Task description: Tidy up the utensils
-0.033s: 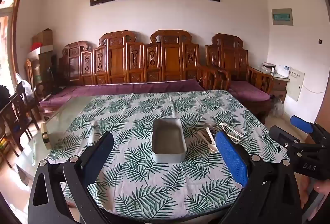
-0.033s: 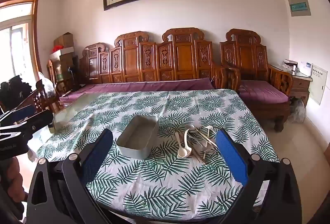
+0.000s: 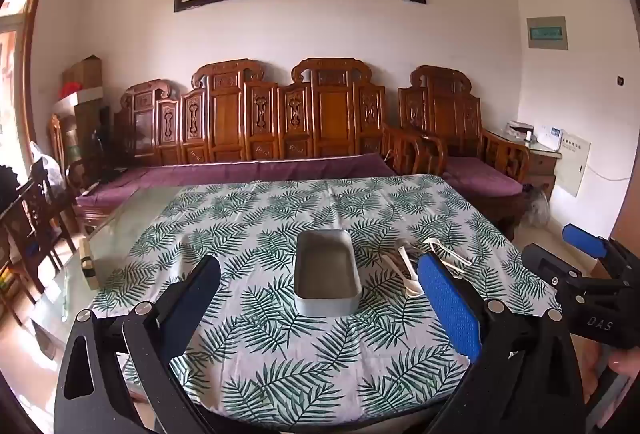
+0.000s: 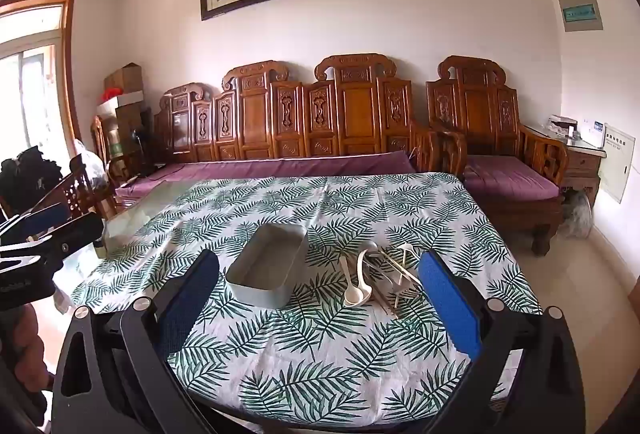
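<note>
Nothing has moved: left gripper (image 3: 320, 304) and right gripper (image 4: 318, 300) hover spread, empty — poised above the tabletop (image 4: 320, 354). Beyond, gray tray (image 4: 266, 270); spoons and chopsticks (image 4: 378, 276) at its 3 o'clock — unsorted.

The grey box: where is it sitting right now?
In both wrist views the grey box sits empty near the middle of the leaf-print tablecloth, just left of the pile of utensils, not touching them.
</note>
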`<action>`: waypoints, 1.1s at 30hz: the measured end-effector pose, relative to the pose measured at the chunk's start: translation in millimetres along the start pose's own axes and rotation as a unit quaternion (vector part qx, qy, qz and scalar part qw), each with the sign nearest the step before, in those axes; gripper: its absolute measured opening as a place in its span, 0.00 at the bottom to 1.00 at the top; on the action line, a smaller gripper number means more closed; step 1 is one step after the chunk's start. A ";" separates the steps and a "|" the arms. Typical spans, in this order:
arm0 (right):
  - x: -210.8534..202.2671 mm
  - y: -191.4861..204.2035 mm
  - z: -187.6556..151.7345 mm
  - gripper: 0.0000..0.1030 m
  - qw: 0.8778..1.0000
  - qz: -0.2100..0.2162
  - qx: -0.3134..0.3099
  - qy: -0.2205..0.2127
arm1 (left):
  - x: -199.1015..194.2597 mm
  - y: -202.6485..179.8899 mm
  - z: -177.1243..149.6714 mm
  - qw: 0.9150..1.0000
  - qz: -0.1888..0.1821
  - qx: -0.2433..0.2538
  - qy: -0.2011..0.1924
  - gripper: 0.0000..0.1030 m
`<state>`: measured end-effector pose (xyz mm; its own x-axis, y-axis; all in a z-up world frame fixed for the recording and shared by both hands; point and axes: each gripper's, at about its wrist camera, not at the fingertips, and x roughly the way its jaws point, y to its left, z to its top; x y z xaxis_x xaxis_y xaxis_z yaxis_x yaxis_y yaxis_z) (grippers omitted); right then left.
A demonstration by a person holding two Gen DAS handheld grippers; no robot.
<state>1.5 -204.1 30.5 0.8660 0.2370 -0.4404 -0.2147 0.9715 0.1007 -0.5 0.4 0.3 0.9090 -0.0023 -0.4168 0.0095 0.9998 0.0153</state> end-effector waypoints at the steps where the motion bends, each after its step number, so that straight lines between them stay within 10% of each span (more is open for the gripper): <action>1: 0.0 -0.1 0.0 0.98 1.000 0.000 0.001 0.000 | -0.1 0.0 -0.1 1.000 0.002 0.000 0.000 0.93; 33: 0.0 -1.8 -1.4 0.98 1.000 0.001 0.002 0.000 | 2.2 -1.5 -3.5 1.000 -0.005 0.001 0.004 0.93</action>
<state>1.3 -205.8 29.1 0.8658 0.2396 -0.4394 -0.2155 0.9709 0.1049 0.1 -1.0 -3.9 0.9057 -0.0124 -0.4237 0.0200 0.9997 0.0135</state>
